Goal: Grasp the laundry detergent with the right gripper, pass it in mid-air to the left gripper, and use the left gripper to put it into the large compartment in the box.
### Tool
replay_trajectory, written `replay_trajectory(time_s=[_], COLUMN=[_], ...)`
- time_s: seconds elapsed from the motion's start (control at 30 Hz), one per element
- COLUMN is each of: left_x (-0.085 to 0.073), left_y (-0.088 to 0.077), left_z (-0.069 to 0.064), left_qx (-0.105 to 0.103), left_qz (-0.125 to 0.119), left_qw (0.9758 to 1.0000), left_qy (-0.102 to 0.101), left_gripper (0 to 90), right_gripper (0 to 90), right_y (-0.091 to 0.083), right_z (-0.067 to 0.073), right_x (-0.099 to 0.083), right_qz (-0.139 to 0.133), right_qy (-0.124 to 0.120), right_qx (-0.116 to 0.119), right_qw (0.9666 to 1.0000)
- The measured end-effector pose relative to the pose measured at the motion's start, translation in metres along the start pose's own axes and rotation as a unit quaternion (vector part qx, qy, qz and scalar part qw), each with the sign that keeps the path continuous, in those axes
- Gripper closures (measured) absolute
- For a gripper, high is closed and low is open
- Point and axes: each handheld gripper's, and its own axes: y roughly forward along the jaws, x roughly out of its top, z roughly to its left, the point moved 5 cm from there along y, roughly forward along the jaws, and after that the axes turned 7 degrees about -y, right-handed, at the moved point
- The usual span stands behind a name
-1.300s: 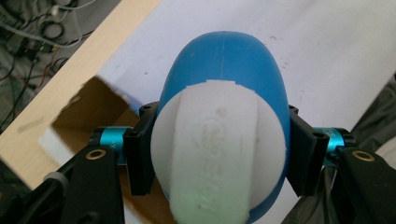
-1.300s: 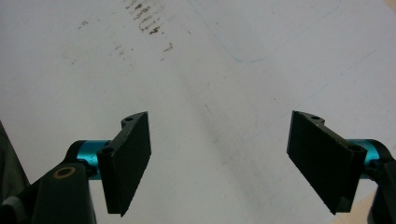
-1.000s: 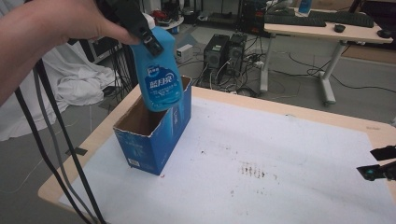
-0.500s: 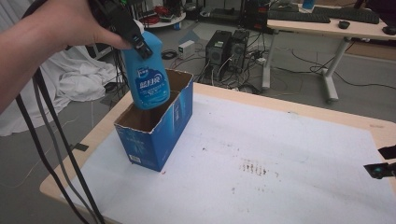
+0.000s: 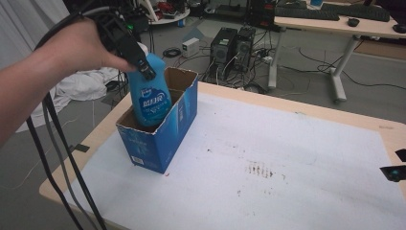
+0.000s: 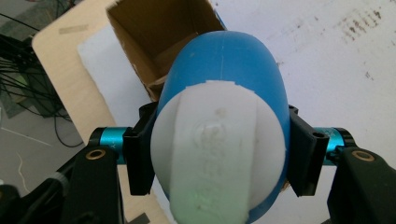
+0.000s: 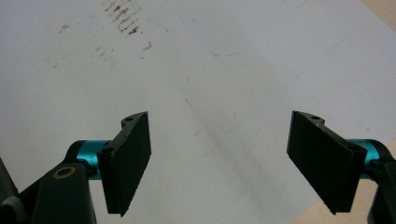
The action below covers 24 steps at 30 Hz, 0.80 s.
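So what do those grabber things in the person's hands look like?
Each has two flat black fingers on shiny turquoise metal posts, with chunky black parts and brass-coloured bolts behind. On the right gripper the fingers look like slanted rectangular paddles. The left gripper is built the same, and black and grey cables trail from it. The forearm is bare, with no sleeve.

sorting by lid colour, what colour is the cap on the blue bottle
White; the cap on the blue bottle shows best in the left gripper view.

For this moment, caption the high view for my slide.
Left gripper lowers a blue bottle into the open blue box.
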Motion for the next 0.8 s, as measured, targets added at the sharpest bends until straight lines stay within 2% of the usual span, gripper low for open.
replay_trajectory(time_s=[0.23,0.8], left_x=[-0.014,-0.033], left_y=[0.022,0.056], left_z=[0.0,-0.001], left_qx=[-0.002,-0.005], left_qz=[0.01,0.019], left_qw=[0.9999,0.9998], left_qy=[0.002,0.003], left_gripper=[38.3,38.3], right_gripper=[21.5,21.5], right_y=[0.001,-0.002], right_z=[0.001,0.002], right_x=[0.001,-0.002], right_qz=[0.003,0.002], right_qy=[0.001,0.004], right_qx=[-0.001,-0.004], right_qw=[1.0,1.0])
